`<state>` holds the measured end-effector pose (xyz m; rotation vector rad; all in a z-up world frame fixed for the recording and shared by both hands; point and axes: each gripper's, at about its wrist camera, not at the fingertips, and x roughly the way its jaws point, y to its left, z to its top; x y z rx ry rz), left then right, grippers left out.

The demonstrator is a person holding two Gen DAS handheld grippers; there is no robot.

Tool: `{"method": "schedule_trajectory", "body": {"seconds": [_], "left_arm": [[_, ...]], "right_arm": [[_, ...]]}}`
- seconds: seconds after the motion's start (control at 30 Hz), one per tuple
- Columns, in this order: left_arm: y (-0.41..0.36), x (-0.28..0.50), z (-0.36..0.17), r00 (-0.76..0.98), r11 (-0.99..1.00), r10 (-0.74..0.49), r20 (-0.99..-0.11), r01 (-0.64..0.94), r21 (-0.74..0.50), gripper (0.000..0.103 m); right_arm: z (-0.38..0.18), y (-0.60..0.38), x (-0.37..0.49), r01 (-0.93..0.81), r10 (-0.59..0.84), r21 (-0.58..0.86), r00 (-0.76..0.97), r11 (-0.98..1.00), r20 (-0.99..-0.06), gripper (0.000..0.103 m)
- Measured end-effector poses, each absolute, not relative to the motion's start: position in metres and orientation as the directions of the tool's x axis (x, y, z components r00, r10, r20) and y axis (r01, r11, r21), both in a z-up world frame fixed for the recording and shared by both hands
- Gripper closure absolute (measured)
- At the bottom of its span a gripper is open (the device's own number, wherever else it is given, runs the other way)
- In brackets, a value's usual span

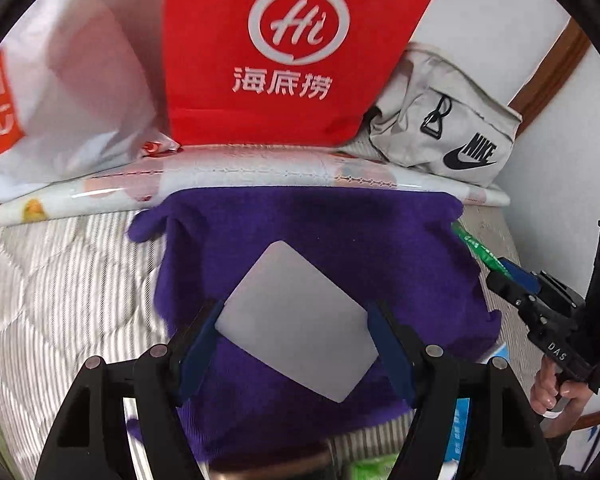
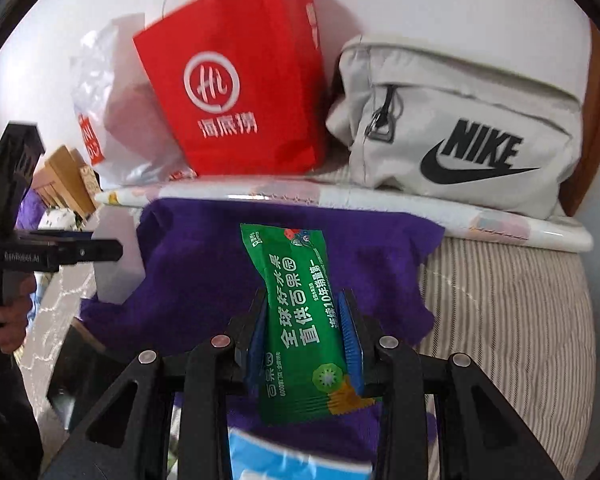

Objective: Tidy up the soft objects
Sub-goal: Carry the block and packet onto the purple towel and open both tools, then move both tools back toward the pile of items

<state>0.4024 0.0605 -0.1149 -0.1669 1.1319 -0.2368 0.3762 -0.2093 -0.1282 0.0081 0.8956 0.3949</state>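
Right hand-held gripper [image 2: 304, 336] clamps green packet [image 2: 296, 320], long axis pointing away over purple cloth [image 2: 204, 272]; left hand-held gripper [image 1: 296, 340] grips grey card [image 1: 296, 320] w/ both pads.

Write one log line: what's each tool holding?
left tool: shut on white card | right tool: shut on green packet | both above purple cloth

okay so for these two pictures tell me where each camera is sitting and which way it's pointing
Left wrist: on the left tongs, looking forward over a grey card held above the purple cloth; the right tongs and hand show at right.
Right wrist: on the right tongs, looking forward over a gripped green packet; the left tongs and hand show at left.
Shared: purple cloth, red bag, Nike bag.
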Motion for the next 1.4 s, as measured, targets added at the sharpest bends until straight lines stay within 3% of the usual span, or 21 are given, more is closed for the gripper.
{"method": "schedule_trajectory", "body": {"seconds": [0.67, 0.73, 0.8, 1.1, 1.4], "left_arm": [[0.070, 0.455, -0.165, 0.310, 0.956, -0.294, -0.904, 0.094, -0.279, 0.026], [0.071, 0.455, -0.166, 0.300, 0.951, -0.308, -0.903, 0.079, -0.298, 0.024], [0.073, 0.454, -0.166, 0.291, 0.951, -0.308, -0.906, 0.060, -0.304, 0.024], [0.089, 0.428, -0.129, 0.367, 0.971, -0.230, -0.901, 0.031, -0.235, 0.024], [0.093, 0.340, -0.063, 0.533, 0.979, -0.194, -0.824, 0.054, -0.195, 0.026]], "right_arm": [[-0.175, -0.206, 0.435, -0.319, 0.270, 0.132, 0.440, 0.938, -0.856, 0.066], [-0.177, -0.203, 0.437, -0.325, 0.280, 0.144, 0.425, 0.935, -0.861, 0.055], [-0.178, -0.200, 0.437, -0.339, 0.295, 0.156, 0.406, 0.928, -0.865, 0.031], [-0.146, -0.205, 0.411, -0.343, 0.336, 0.189, 0.440, 0.920, -0.833, 0.031], [-0.100, -0.227, 0.349, -0.267, 0.306, 0.194, 0.490, 0.944, -0.816, 0.030]]}}
